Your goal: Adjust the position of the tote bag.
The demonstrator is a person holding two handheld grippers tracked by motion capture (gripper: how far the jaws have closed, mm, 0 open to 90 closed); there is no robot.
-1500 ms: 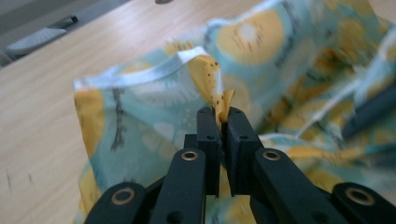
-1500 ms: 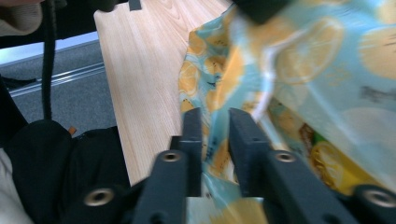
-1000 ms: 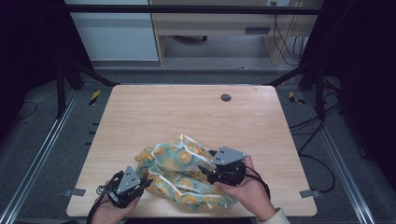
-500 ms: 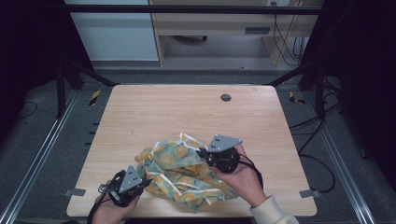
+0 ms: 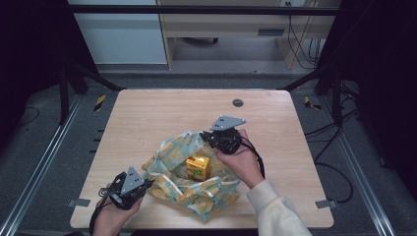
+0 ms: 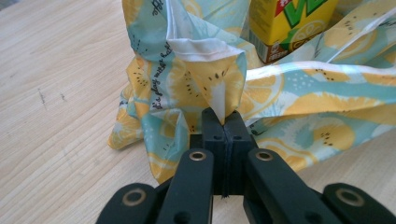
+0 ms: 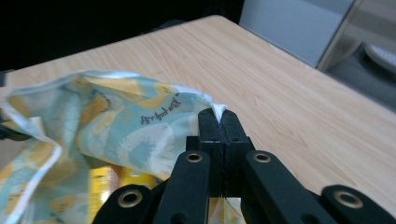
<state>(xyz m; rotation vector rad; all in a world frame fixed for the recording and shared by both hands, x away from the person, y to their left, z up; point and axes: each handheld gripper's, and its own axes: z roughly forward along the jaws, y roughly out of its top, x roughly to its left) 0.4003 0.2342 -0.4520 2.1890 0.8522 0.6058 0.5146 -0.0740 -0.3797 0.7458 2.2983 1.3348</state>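
Lemon-print cloth around yellow carton — each hand-held gripper, left and right, apparently clamped on an edge.

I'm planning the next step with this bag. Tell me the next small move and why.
Probably draw the right gripper a little farther from the left gripper. Both are shut on edges of the lemon-print bag, and its mouth is open just enough to show the yellow carton inside; widening it would free the carton.
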